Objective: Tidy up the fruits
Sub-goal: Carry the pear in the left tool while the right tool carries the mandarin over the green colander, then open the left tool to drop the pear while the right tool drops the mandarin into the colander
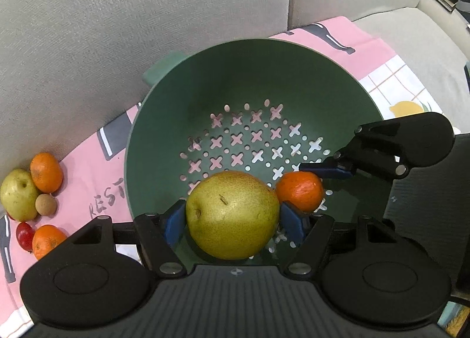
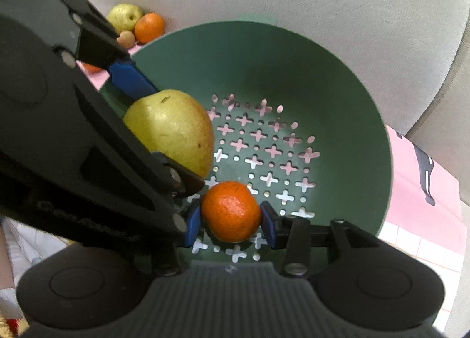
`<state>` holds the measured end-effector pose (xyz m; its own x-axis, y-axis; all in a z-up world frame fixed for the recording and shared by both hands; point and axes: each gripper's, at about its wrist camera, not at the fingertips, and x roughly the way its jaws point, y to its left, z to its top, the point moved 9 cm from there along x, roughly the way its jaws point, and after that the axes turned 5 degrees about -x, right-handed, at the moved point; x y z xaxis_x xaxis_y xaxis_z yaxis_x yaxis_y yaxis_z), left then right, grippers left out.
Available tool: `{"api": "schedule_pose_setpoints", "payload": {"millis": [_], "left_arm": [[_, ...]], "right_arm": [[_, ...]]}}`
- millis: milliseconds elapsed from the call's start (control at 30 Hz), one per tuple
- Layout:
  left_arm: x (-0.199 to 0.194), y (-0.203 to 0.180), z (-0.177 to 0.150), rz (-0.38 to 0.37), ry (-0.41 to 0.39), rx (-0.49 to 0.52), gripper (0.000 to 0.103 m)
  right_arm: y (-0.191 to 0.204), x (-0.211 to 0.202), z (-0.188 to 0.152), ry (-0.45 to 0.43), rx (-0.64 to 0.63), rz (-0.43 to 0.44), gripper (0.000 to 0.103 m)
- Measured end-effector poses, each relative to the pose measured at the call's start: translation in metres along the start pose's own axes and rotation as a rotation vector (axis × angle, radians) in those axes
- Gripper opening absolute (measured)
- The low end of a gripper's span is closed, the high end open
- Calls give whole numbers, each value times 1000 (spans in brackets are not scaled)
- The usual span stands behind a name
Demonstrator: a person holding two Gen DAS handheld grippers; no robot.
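Observation:
A green colander (image 1: 176, 120) (image 2: 337, 79) with cross-shaped holes stands on a pink cloth. My left gripper (image 1: 232, 222) is shut on a large yellow-green pear (image 1: 232, 222) (image 2: 173, 129), its blue pads pressed on both sides, low inside the colander. My right gripper (image 2: 231, 222) is shut on a small orange tangerine (image 2: 231, 211) (image 1: 299, 191), just to the right of the pear and close above the perforated bottom. In the left wrist view the right gripper (image 1: 311, 188) comes in from the right. The two grippers nearly touch.
On the pink cloth (image 1: 88, 167) left of the colander lie a second pear (image 1: 18, 198), two tangerines (image 1: 46, 172), a small brown round fruit (image 1: 46, 205) and a red fruit (image 1: 25, 235). Grey sofa cushions (image 1: 147, 9) rise behind.

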<state>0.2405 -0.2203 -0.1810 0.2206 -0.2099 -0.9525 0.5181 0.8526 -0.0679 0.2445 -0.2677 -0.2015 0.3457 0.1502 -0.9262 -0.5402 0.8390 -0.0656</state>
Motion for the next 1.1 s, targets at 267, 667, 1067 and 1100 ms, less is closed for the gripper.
{"api": "schedule_pose_setpoints", "payload": {"millis": [267, 667, 1067, 1100], "left_arm": [[2, 4, 3, -15, -1, -4, 79], [-20, 9, 6, -24, -40, -7, 78], [-80, 19, -9, 2, -161, -41, 78], [-85, 22, -11, 10, -171, -43, 78]], "right_arm": [[1, 5, 1, 12, -16, -3, 41], [-2, -6, 9, 19, -50, -64, 62], [0, -44, 16, -19, -35, -144, 81], [0, -48, 17, -27, -20, -146, 83]]}}
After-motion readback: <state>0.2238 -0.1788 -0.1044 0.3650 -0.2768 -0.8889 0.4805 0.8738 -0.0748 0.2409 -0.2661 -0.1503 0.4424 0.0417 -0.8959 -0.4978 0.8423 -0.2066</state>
